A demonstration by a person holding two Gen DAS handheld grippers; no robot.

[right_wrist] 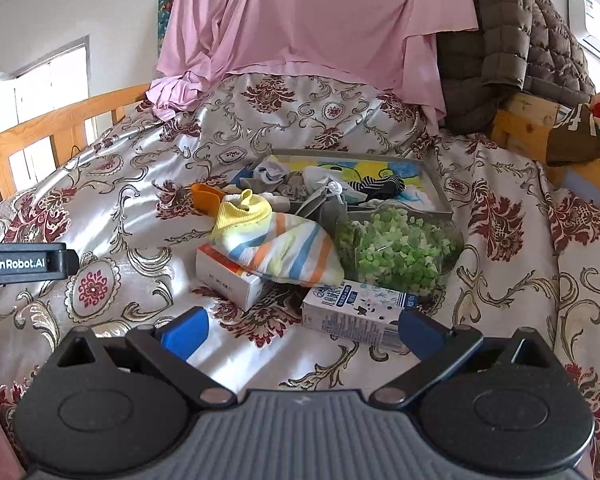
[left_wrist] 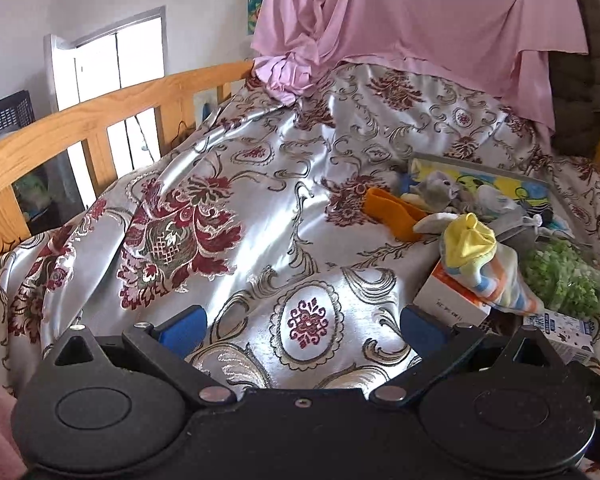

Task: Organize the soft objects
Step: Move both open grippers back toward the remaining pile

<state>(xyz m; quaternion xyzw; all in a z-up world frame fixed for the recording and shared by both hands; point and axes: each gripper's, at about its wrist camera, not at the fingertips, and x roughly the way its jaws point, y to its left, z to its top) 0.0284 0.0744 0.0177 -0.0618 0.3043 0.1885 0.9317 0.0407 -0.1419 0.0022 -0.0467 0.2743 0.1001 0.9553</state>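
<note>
Right hand-held gripper (right_wrist: 300, 330) is hovering wide open and empty, left hand-held gripper (left_wrist: 300, 326) likewise. Ahead, the striped sock (right_wrist: 278, 250) is lying across a small box (right_wrist: 228, 278) on the bed (right_wrist: 520, 280): soft, light; pinching its bunched yellow cuff looks best.

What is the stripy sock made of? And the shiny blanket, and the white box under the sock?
The stripy sock looks like soft knitted cotton: its yellow cuff shows ribbing and it slumps limply. The shiny blanket seems to be satin-like woven cloth, since it gleams in the light and carries a woven flower pattern. The white box looks like thin printed cardboard, with crisp folded edges.
</note>
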